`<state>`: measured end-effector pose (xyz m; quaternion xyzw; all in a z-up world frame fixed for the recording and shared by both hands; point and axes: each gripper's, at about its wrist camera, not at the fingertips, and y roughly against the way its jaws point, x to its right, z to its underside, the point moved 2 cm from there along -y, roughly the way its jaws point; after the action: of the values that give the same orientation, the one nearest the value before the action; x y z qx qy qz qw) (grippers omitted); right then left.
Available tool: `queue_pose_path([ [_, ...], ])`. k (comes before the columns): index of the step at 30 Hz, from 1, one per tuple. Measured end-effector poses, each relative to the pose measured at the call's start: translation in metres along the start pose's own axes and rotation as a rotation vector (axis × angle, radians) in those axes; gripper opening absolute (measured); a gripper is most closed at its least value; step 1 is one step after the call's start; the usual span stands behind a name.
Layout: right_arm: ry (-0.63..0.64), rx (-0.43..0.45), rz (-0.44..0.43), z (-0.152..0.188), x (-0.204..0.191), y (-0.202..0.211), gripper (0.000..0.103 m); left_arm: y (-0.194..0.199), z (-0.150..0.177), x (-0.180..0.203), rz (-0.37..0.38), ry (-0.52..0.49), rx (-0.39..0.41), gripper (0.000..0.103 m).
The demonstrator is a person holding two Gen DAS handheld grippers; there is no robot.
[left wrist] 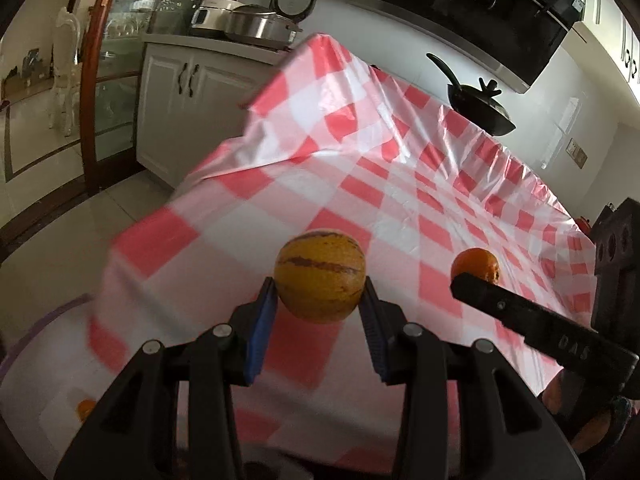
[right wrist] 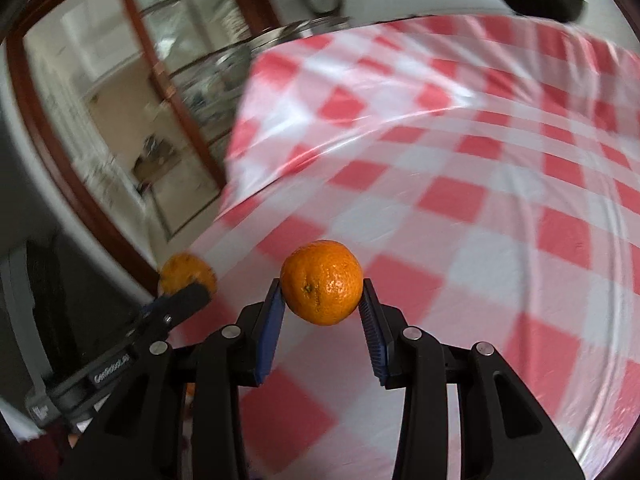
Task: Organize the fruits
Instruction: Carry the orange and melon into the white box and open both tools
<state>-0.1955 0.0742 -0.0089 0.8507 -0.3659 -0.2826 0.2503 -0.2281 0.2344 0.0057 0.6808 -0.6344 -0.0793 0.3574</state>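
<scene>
Bare checked tablecloth point(left wrist: 360, 184), pan point(left wrist: 480, 108) beyond

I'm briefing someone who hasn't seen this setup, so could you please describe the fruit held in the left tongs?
Over the red-and-white checked tablecloth, look at the left tongs with blue pads. Between them sits a round yellow fruit with dark purplish streaks. The orange in the right tongs is plain, dimpled and unstriped.

melon point(left wrist: 320, 276) in left claw point(left wrist: 320, 300) | orange point(right wrist: 322, 282) in right claw point(right wrist: 323, 300)
</scene>
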Motion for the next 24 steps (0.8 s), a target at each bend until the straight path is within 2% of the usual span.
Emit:
queue_pose_path([
  [9, 0.233, -0.074, -0.081, 0.036, -0.082, -0.015, 0.038, 0.045, 0.038, -0.058, -0.091, 0.063, -0.009, 0.042],
  [15, 0.425, -0.132, -0.132, 0.07, -0.132, -0.028, 0.038, 0.059, 0.073, -0.097, -0.158, 0.137, -0.057, 0.042],
  [18, 0.509, -0.156, -0.145, 0.086, -0.149, -0.033, 0.038, 0.059, 0.093, -0.114, -0.187, 0.173, -0.096, 0.042],
  [24, 0.567, -0.227, -0.13, 0.108, -0.156, -0.052, 0.038, 0.051, 0.122, -0.138, -0.24, 0.244, -0.156, 0.042],
])
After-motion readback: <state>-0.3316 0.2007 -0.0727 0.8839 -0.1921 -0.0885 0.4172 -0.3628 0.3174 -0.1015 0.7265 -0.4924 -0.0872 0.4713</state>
